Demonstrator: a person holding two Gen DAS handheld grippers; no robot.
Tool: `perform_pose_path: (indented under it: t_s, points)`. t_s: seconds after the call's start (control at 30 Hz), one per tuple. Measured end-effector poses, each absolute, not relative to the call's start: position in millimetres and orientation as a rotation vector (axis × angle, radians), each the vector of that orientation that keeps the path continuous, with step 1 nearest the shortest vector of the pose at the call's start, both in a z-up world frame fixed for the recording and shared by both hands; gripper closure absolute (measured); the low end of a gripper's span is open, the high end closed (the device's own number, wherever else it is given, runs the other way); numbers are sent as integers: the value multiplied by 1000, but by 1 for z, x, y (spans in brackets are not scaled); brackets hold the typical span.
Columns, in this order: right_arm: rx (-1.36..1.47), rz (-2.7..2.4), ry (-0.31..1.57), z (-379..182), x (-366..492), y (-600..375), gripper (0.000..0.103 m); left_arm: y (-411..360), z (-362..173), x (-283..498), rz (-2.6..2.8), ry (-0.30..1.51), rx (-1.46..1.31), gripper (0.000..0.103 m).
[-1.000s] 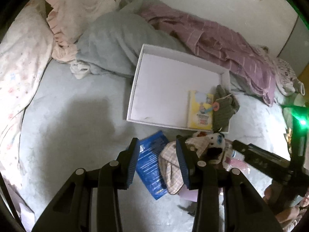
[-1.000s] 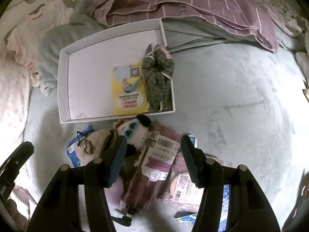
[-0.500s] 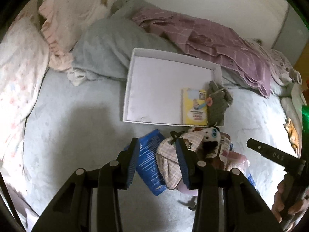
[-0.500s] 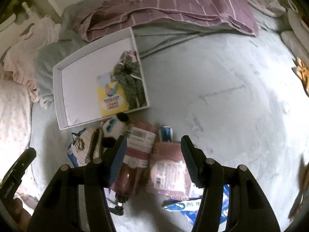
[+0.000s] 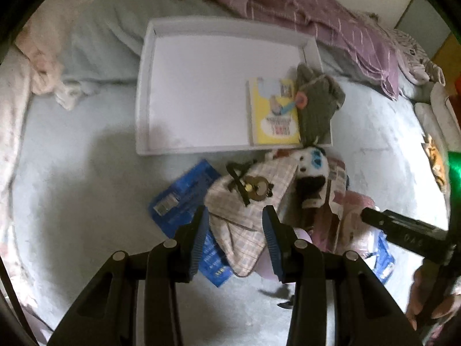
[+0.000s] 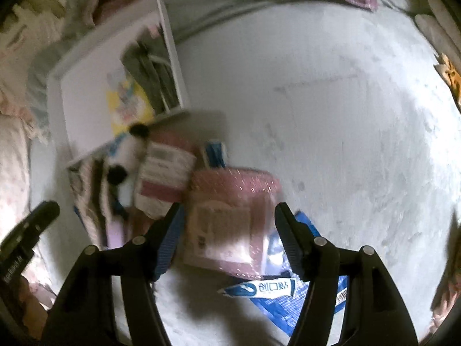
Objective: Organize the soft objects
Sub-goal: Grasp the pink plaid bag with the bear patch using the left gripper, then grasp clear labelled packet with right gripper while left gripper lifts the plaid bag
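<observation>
While both tools hang over the heap on the grey bedcover (image 5: 72,190), I line each one up on its own target. My left gripper (image 5: 234,227) stands part-spread with nothing pinched, its fingers straddling the checked cloth pouch (image 5: 253,201), the one with the black bow and the heart charm on top; I judge it sits that way so a plain squeeze would gather the loose fabric. My right gripper (image 6: 227,230) is opening wider as I speak, the pink sparkly packet (image 6: 230,219) lying between the jaws but below them, not pressed by the pads; the packet is broad, so the extra spread makes sense. Both targets lie in the pile just in front of the white tray (image 5: 144,92), where a yellow booklet (image 5: 272,112) and a green checked bundle (image 5: 317,101) already rest at the right end, leaving the rest free. Clutter is the trouble: a panda plush (image 5: 312,170) leans against the pouch, a blue packet (image 5: 184,199) lies partly under it, a labelled maroon pack (image 6: 164,173) crowds the pink one, and a blue-and-white sachet (image 6: 259,287) sits near my right finger. The right view is blurred, so I cannot tell the exact overlaps. Rumpled purple bedding (image 5: 317,23) lies behind the tray.
</observation>
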State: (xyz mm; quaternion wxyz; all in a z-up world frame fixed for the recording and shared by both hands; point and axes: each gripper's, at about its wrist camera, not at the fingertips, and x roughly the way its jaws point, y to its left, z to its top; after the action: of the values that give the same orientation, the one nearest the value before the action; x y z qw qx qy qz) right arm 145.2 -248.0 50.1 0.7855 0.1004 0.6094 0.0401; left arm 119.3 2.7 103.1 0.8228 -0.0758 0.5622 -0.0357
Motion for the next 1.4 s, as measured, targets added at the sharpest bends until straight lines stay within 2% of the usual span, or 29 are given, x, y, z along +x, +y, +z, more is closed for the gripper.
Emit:
perform_pose_path:
  t_s: [0.27, 0.3, 0.43, 0.7, 0.83, 0.97, 1.13, 1.2, 1.23, 1.27, 1.3, 1.37, 1.4]
  points:
    - [155, 98, 1393, 27, 152, -237, 34, 15, 75, 132, -64, 1260, -206, 65]
    - [146, 108, 1398, 25, 152, -234, 32, 16, 72, 134, -65, 1272, -207, 65]
    - [107, 104, 1394, 22, 152, -225, 27, 24, 67, 137, -91, 1276, -262, 54]
    - [57, 90, 1373, 21, 153, -218, 27, 28, 71, 133, -131, 1282, -286, 52]
    - [94, 75, 1359, 24, 158, -228, 35, 18, 78, 130, -183, 1254, -270, 37]
    - [129, 69, 1347, 27, 158, -243, 44, 3, 64, 137, -173, 1314, -208, 36]
    - [139, 92, 1316, 39, 158, -251, 50, -11, 47, 148, -131, 1357, -145, 36]
    - [137, 95, 1303, 44, 156, -250, 50, -11, 42, 151, -122, 1376, -181, 41]
    - [140, 98, 1296, 46, 155, -251, 50, -10, 41, 152, -127, 1377, -201, 51]
    - [146, 101, 1288, 49, 154, -252, 50, -9, 42, 152, -128, 1375, -211, 57]
    - [151, 102, 1282, 51, 153, -253, 50, -9, 43, 152, -125, 1367, -209, 59]
    - [159, 98, 1264, 57, 151, -255, 50, -8, 45, 152, -118, 1349, -205, 70]
    - [159, 96, 1259, 58, 149, -256, 50, -8, 46, 152, -117, 1347, -211, 72]
